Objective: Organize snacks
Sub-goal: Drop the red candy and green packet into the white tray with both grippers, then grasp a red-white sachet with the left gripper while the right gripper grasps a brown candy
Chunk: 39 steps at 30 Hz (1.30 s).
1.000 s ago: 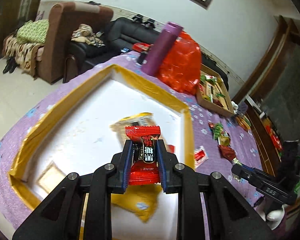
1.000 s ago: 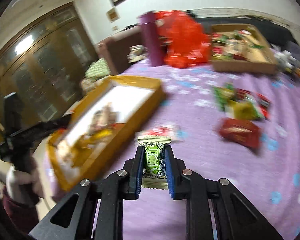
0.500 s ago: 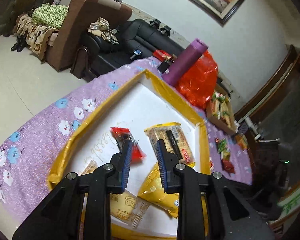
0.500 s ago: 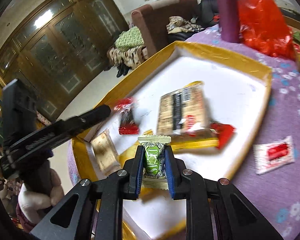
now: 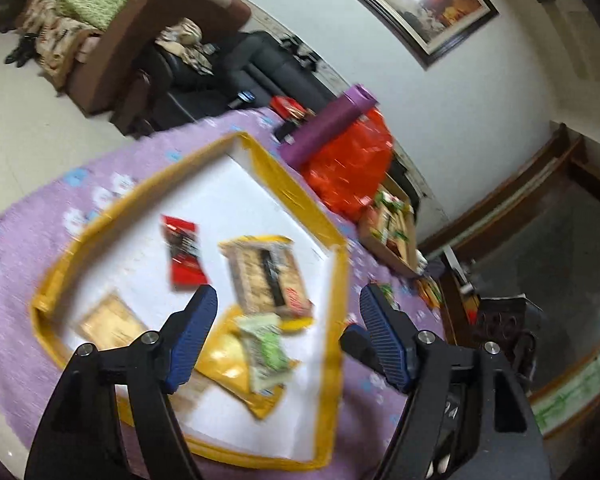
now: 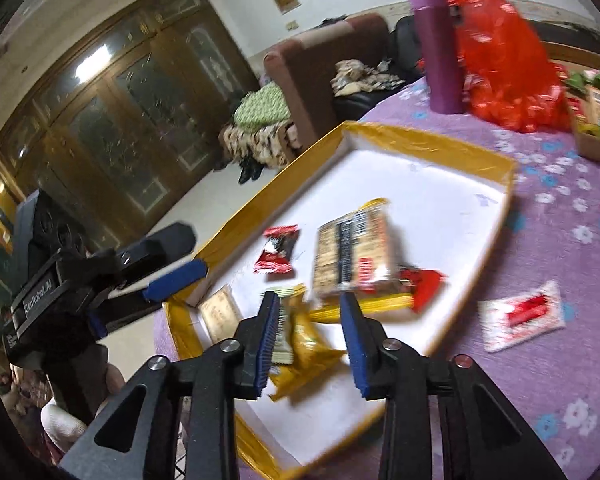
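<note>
Yellow tray (image 6: 428,142) has about 6 snacks now; both grippers just opened, empty, red-white packet (image 6: 522,314) still outside.

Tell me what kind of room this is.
Most likely a home living room: a brown armchair and a black sofa stand by the wall, a framed picture hangs above, and snacks lie on a table with a purple floral cloth.

A table under a purple flowered cloth (image 6: 540,380) carries a shallow white tray with yellow taped rim (image 6: 432,142), 1 upright purple cylinder (image 6: 440,48) touching a red plastic bag (image 6: 508,56), a brown cardboard box (image 5: 384,246) and 1 white-and-red sachet (image 6: 520,316)
</note>
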Available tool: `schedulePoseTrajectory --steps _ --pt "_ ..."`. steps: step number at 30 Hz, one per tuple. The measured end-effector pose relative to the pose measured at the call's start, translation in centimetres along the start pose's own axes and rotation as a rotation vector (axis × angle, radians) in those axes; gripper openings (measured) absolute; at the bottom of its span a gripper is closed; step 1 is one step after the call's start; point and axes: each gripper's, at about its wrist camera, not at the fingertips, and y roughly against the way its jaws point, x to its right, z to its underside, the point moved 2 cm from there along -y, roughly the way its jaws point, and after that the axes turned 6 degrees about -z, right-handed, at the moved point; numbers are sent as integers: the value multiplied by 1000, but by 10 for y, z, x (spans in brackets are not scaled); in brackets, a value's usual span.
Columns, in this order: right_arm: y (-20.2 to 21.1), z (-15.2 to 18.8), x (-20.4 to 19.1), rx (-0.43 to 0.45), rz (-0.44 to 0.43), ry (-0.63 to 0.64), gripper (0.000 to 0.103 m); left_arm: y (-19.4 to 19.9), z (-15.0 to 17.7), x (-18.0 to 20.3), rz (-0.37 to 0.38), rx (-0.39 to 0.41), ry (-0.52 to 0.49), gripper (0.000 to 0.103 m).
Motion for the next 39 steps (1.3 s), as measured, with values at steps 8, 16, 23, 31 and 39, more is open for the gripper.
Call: schedulePoseTrajectory --steps 8,16,23,31,39 --pt "91 15 86 136 135 -125 42 -6 20 55 15 -66 -134 74" --pt "183 46 193 228 337 -311 50 -38 56 96 -28 -172 -240 74" --pt "176 45 220 219 330 -347 51 -59 90 138 -82 -243 -414 74" --pt "118 6 220 156 405 -124 64 -75 106 156 -145 -281 -545 74" --pt "86 18 213 19 363 -40 35 -120 99 168 -177 -335 -649 74"
